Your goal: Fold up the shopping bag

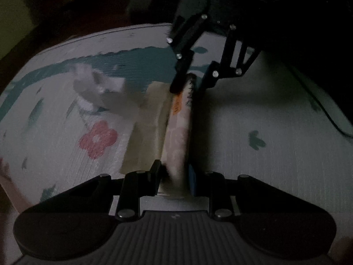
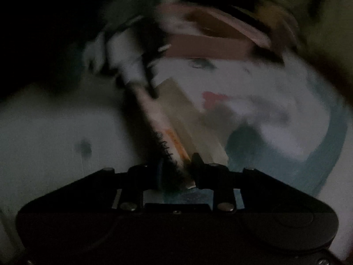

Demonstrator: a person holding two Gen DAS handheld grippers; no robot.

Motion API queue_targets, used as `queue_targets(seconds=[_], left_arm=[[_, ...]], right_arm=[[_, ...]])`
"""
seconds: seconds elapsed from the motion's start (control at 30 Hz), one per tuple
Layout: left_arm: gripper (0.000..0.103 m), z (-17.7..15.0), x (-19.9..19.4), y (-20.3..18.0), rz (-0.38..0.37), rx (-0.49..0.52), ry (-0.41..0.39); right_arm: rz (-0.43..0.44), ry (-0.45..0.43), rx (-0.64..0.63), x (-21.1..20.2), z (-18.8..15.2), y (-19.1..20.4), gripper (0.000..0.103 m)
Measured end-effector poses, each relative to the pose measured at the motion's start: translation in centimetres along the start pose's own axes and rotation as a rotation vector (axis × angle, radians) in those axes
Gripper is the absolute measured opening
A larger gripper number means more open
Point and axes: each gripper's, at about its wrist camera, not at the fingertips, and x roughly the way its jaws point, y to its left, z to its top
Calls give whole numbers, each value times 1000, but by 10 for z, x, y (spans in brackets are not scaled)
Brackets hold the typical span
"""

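Left wrist: shopping bag (image 1: 179,130), folded narrow, stretches lengthwise straight ahead.

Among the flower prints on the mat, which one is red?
The big four-petal flower left of the folded shopping bag. It alone is red with a pale centre; the other small prints, like the one right of the bag, are dark green.

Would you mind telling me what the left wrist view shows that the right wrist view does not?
Only the left wrist view shows the right gripper from outside, gripping the far end of the folded shopping bag, and a sharp red flower on the mat. Only the right wrist view shows blurred brown strips beyond the mat. Both show the narrow bag clamped at each end over the floral mat.
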Motion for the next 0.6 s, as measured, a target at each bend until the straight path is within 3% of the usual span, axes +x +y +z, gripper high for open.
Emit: queue_targets(seconds=[0.1,0.3,0.6], left_arm=[[24,-11,0,12,-8,-180,-67],[28,-42,-3,40,-98,-654,-193],[29,-74,-6,47,-159,-1016,-330]], right_arm=[[57,-37,196,0,-8,-18,26],[84,-100,461,-4,-27,-28,26],[28,-178,640,-8,-36,-31,26]])
